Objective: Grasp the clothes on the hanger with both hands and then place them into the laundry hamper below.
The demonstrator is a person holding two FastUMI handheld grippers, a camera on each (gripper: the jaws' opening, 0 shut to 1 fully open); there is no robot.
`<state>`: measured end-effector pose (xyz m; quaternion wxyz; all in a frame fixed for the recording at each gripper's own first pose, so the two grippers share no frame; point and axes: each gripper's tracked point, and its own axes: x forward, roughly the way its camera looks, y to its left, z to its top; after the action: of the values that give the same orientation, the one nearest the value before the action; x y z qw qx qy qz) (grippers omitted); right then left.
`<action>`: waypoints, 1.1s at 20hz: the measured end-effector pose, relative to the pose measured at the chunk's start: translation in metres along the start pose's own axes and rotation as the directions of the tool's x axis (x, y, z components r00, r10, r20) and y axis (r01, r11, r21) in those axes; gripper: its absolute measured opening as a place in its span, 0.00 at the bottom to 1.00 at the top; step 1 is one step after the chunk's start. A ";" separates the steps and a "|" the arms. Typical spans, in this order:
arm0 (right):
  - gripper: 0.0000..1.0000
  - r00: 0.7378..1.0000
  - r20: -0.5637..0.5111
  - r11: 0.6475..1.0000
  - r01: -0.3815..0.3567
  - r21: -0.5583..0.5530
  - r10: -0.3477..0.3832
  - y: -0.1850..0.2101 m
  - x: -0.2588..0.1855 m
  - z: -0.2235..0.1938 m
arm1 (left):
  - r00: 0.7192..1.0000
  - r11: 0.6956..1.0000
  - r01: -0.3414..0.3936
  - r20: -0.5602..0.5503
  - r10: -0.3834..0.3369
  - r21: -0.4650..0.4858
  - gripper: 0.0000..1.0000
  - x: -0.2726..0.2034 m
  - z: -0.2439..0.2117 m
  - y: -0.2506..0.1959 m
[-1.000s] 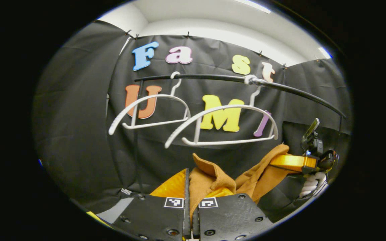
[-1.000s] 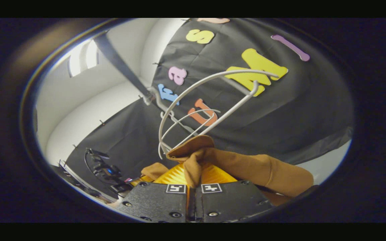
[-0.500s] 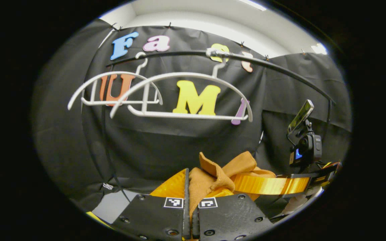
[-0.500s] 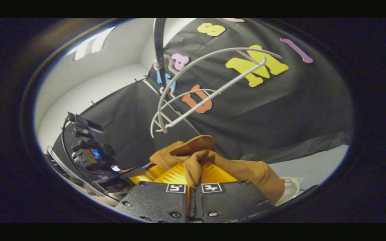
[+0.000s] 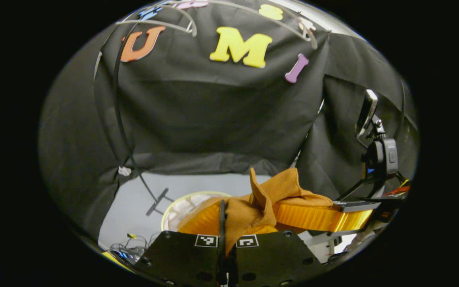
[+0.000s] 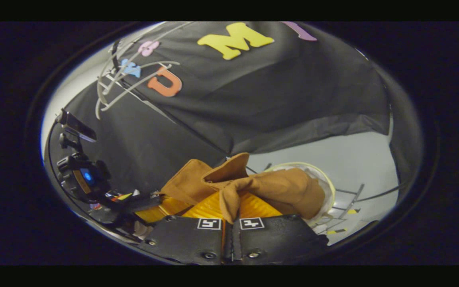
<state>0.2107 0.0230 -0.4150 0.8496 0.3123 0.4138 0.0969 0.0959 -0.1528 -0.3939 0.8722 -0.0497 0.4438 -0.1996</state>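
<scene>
Both claws clamped the brown garment (image 5: 249,213): my left claw (image 5: 227,235) and my right claw (image 6: 229,221) each pinched a fold. Cloth hung bunched between them, over the hamper's pale rim (image 6: 325,179). Grey floor (image 6: 357,159) lay open around it; hangers (image 6: 110,85) stayed high above.

garment (image 5: 281,189): matt brown cloth (soft) | hamper (image 6: 327,187): pale mesh

Both views look closely over brown garment (image 5: 249,211) toward hamper (image 6: 325,187).

Garment (image 5: 249,211) bunched above the hamper (image 5: 181,205), hangers (image 6: 122,85) overhead.
</scene>
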 end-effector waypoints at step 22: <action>0.63 0.983 -0.089 0.986 0.161 -0.031 -0.163 -0.041 0.015 -0.045 | 0.975 0.991 -0.121 -0.182 0.131 0.065 0.63 0.003 -0.052 0.012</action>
<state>0.1823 0.0171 -0.4704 0.8385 0.2629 0.4750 0.0463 0.0599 -0.1388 -0.4305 0.8390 0.0206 0.5200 -0.1593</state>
